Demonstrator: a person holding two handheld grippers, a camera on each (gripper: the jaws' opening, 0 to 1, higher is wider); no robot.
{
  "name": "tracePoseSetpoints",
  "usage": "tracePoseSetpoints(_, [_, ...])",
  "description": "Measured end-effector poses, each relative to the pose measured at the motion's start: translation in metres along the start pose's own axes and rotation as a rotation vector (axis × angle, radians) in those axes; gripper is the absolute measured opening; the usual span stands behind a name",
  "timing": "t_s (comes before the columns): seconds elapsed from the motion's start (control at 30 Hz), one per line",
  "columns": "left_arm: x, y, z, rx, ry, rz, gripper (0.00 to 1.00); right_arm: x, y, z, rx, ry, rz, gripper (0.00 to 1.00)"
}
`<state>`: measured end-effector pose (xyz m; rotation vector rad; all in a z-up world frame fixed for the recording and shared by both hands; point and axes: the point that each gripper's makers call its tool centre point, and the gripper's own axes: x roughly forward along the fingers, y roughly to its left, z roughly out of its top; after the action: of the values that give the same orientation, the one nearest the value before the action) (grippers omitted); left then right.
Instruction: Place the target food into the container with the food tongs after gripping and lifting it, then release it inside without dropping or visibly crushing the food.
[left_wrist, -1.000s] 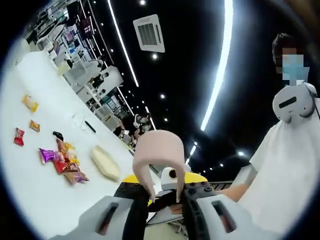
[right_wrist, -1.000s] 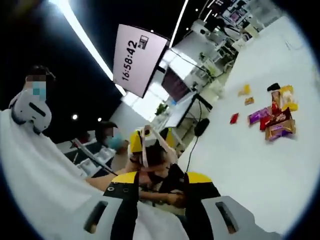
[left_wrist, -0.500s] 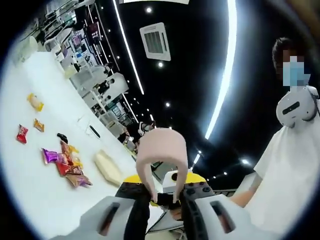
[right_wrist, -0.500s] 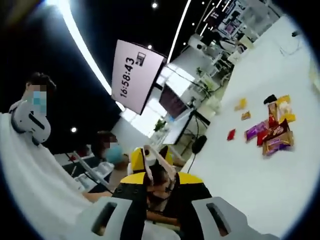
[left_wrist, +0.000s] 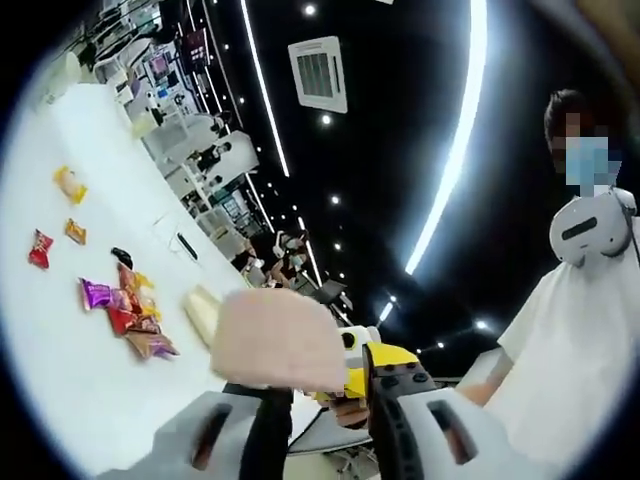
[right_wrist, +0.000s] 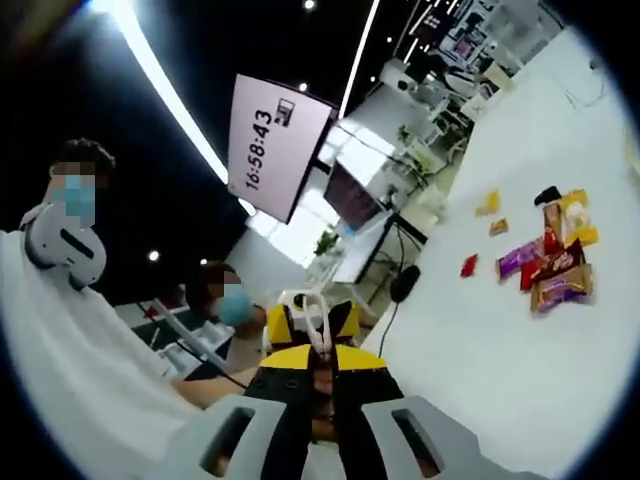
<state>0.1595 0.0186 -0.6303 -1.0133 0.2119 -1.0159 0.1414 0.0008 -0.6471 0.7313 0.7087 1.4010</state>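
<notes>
Left gripper (left_wrist: 318, 440) has its fingers parted around the pink food tongs (left_wrist: 278, 340), raised above the white table (left_wrist: 60, 360). Right gripper (right_wrist: 322, 425) has its fingers nearly closed. Snack packets (right_wrist: 548, 262) lie loose on the table; container contents can't be told.

A dark ceiling carries long light strips (left_wrist: 462, 130) and an air vent (left_wrist: 319, 73); a clock screen (right_wrist: 270, 142) hangs upper left.
</notes>
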Motion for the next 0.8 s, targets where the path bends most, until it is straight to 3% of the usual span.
tracePoseSetpoints(0.33, [-0.002,-0.006,-0.007,-0.018,0.01,-0.017,0.23,0.005,0.006,-0.012,0.017,0.062,0.03,0.04])
tracePoseSetpoints(0.53, [-0.006,-0.008,-0.006,-0.005,0.015,-0.017,0.21,0.01,0.01,0.001,0.009,0.033,0.046,0.03])
tracePoseSetpoints(0.8, [-0.009,-0.009,-0.01,-0.022,0.017,-0.005,0.23,0.01,0.009,0.0,0.036,-0.019,0.053,0.03])
